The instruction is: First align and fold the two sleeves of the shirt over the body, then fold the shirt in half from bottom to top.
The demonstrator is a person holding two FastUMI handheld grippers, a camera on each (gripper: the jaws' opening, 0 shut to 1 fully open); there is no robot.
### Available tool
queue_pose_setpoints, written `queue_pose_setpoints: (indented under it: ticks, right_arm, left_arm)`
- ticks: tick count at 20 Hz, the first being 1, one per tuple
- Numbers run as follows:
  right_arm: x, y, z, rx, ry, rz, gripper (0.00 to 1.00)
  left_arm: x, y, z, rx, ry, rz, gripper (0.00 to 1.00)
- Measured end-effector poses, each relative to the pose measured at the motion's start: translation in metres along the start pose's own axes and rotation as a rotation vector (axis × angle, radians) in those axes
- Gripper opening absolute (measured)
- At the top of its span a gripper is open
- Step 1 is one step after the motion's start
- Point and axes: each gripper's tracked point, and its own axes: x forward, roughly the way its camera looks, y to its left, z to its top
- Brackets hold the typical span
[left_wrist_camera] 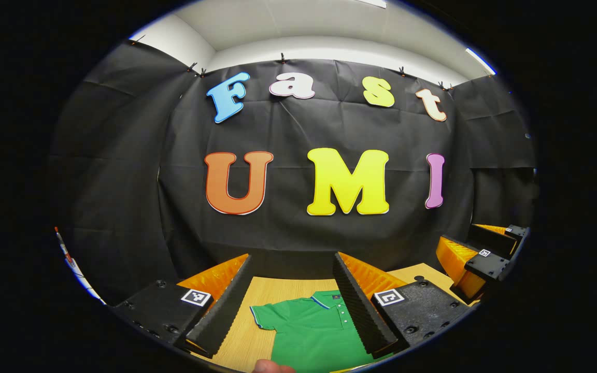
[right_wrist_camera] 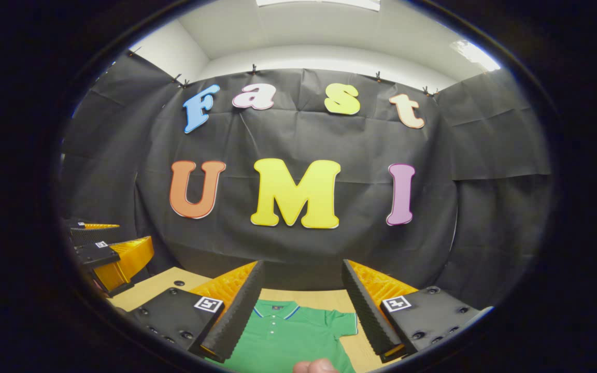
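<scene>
One green polo shirt (left_wrist_camera: 311, 331) lies flat on one wooden table (left_wrist_camera: 246, 336) below two wide-open, empty grippers, left gripper (left_wrist_camera: 293, 295) and right gripper (right_wrist_camera: 301, 305).

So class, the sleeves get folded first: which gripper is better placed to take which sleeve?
Neither leads. The left gripper hangs open above the shirt's left sleeve; the right gripper hangs open near the other sleeve.

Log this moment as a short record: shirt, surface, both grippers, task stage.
shirt: green polo shirt lying flat, collar toward the booth wall, sleeves spread out
surface: wooden table
left gripper: open, above the shirt's left sleeve side, holding nothing
right gripper: open, above the collar and right sleeve side, holding nothing
task stage: neither sleeve folded yet
</scene>
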Motion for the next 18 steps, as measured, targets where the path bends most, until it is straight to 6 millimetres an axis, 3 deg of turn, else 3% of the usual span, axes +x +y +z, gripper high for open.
queue_pose_setpoints:
  ticks: [3, 4, 7, 8, 10, 11, 12, 13, 18]
  right_arm:
    - [0.002, 0.000, -0.001, 0.003, 0.003, 0.003, 0.95]
    - [0.003, 0.000, -0.001, 0.002, 0.004, 0.006, 0.90]
    - [0.004, 0.000, 0.000, 0.000, 0.005, 0.010, 0.90]
    - [0.005, 0.000, 0.000, 0.002, 0.005, 0.011, 0.95]
    - [0.006, -0.001, 0.000, 0.002, 0.011, 0.011, 0.95]
    - [0.008, -0.001, -0.002, 0.004, 0.015, 0.013, 0.90]
    - [0.009, -0.002, -0.001, 0.006, 0.018, 0.015, 0.95]
    - [0.010, -0.002, -0.002, 0.006, 0.020, 0.016, 0.90]
    - [0.020, -0.015, -0.027, 0.009, 0.093, 0.017, 0.95]
  left_arm:
    - [-0.001, -0.001, 0.000, 0.001, 0.004, -0.002, 0.98]
    - [0.000, -0.001, 0.000, 0.002, 0.005, -0.002, 0.98]
    - [0.000, -0.001, -0.001, 0.004, 0.004, -0.001, 0.98]
    - [0.001, -0.001, 0.000, 0.005, 0.004, -0.001, 0.98]
    - [0.001, -0.001, -0.001, 0.003, 0.005, 0.003, 0.98]
    - [0.001, 0.000, -0.001, 0.002, 0.006, 0.005, 0.98]
    - [0.001, 0.000, -0.001, 0.003, 0.009, 0.009, 0.98]
    - [0.001, 0.000, -0.002, 0.002, 0.010, 0.011, 0.98]
    - [0.001, 0.000, -0.009, -0.008, 0.030, 0.018, 0.98]
